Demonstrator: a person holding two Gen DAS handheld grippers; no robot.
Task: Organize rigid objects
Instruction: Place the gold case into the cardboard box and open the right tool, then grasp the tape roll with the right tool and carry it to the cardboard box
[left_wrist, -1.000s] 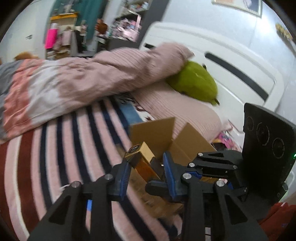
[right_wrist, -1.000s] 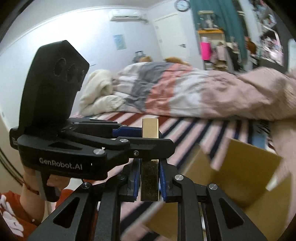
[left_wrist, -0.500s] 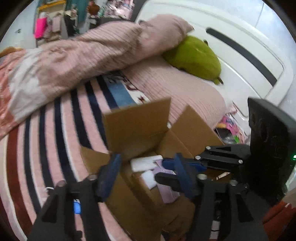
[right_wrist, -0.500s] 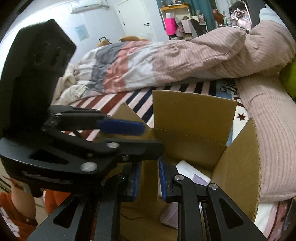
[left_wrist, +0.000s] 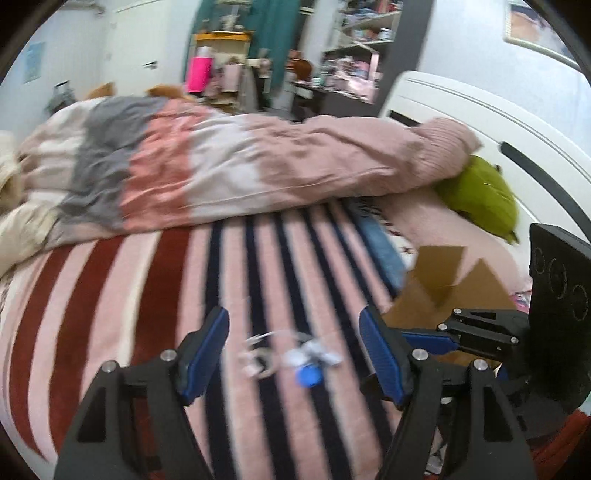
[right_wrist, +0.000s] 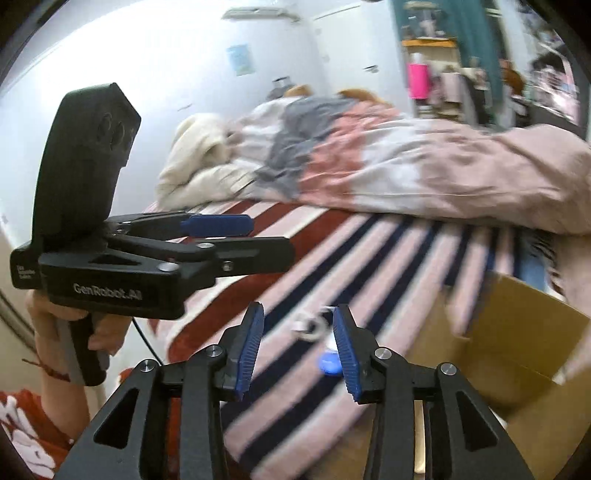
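Note:
My left gripper (left_wrist: 295, 350) is open and empty above the striped blanket. Between its fingers lies a small bunch of white and silver pieces with a blue round tag (left_wrist: 306, 376). The same bunch (right_wrist: 325, 354) shows between the fingers of my right gripper (right_wrist: 299, 350), which is also open and empty. A brown cardboard box (right_wrist: 517, 350) with raised flaps stands at the right; it also shows in the left wrist view (left_wrist: 454, 288). The right gripper (left_wrist: 480, 332) sits in front of the box. The left gripper (right_wrist: 218, 225) is at the left.
A striped blanket (left_wrist: 147, 295) covers the bed. A bunched pink, grey and white duvet (left_wrist: 221, 162) lies across the back. A green plush toy (left_wrist: 484, 195) rests by the white headboard (left_wrist: 517, 122). Shelves and furniture stand beyond the bed.
My right gripper was shut on a gold box and lowered it into the cardboard box; now it is open and empty. Both grippers have swung left from the box toward the bunch on the blanket.

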